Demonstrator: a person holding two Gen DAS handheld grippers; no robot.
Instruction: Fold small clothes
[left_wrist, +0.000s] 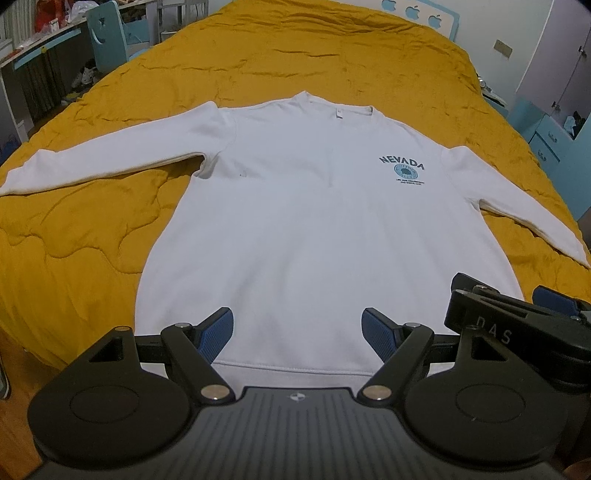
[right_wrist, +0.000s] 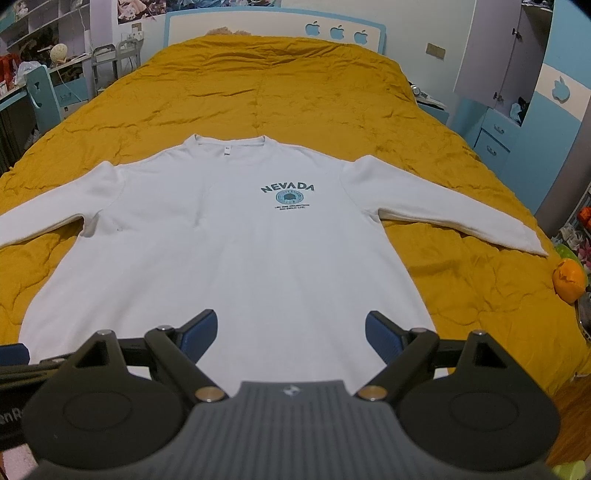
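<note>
1. Nearest to me, the left gripper (left_wrist: 297, 328) hangs over the hem of the sweatshirt, its jaws spread wide with nothing between the blue pads (left_wrist: 218, 326).
2. At its 3 o'clock sits the right gripper (right_wrist: 291, 330), jaws just as wide and empty, also above the hem.
3. The white sweatshirt (right_wrist: 236, 258) lies flat and face up on the mustard quilt (right_wrist: 280, 92), hem toward the grippers, collar at 12 o'clock, both sleeves stretched out to 9 and 3 o'clock.
4. A dark "NEVADA" print (right_wrist: 287, 188) with a round teal badge sits on the chest, toward 1 o'clock of the garment's middle.
5. Off the bed's edge at 3 o'clock rests an orange fruit (right_wrist: 569, 275).
6. Farthest, at 12 o'clock, a blue-trimmed headboard (right_wrist: 273, 26) shows apple cut-outs.
</note>
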